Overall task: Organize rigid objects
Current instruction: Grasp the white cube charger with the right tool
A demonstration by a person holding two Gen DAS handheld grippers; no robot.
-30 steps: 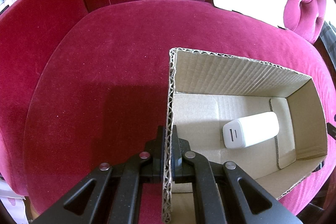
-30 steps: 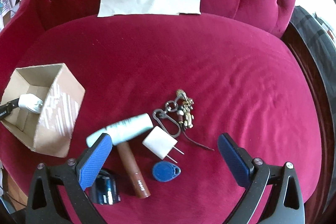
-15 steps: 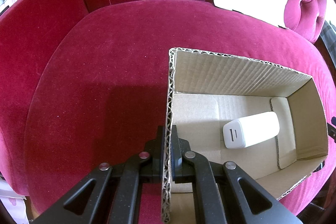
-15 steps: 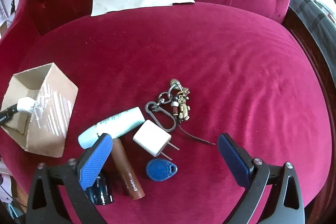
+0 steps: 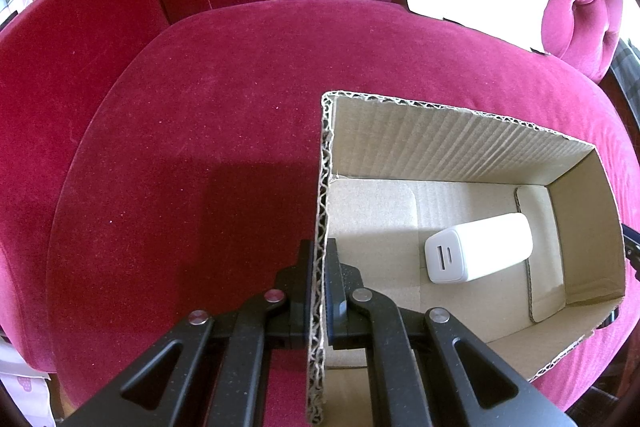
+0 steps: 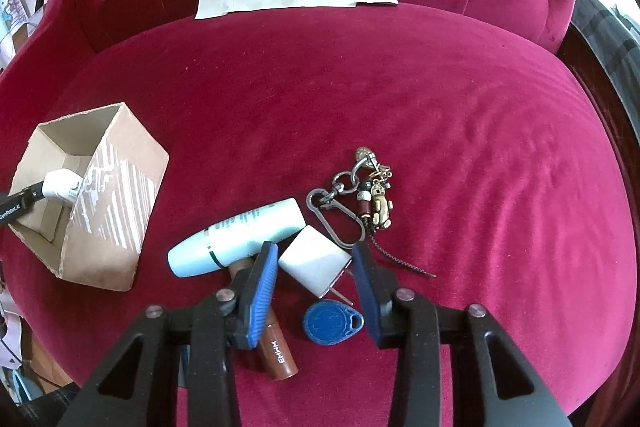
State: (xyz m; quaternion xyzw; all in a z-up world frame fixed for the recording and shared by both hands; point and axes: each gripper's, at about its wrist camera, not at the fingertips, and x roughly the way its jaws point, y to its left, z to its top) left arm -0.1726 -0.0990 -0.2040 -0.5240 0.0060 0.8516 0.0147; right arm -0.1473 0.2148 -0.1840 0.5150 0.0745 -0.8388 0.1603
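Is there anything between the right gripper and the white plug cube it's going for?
Nothing visible does. The right gripper already straddles the white plug cube, blue pads on either side, jaws not yet closed on it. The pale blue tube lies just left of the left pad, the blue key fob just below.

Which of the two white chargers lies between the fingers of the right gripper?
The small cube charger with two bare prongs, on the red cushion between the right gripper fingers. The longer charger lies inside the cardboard box.
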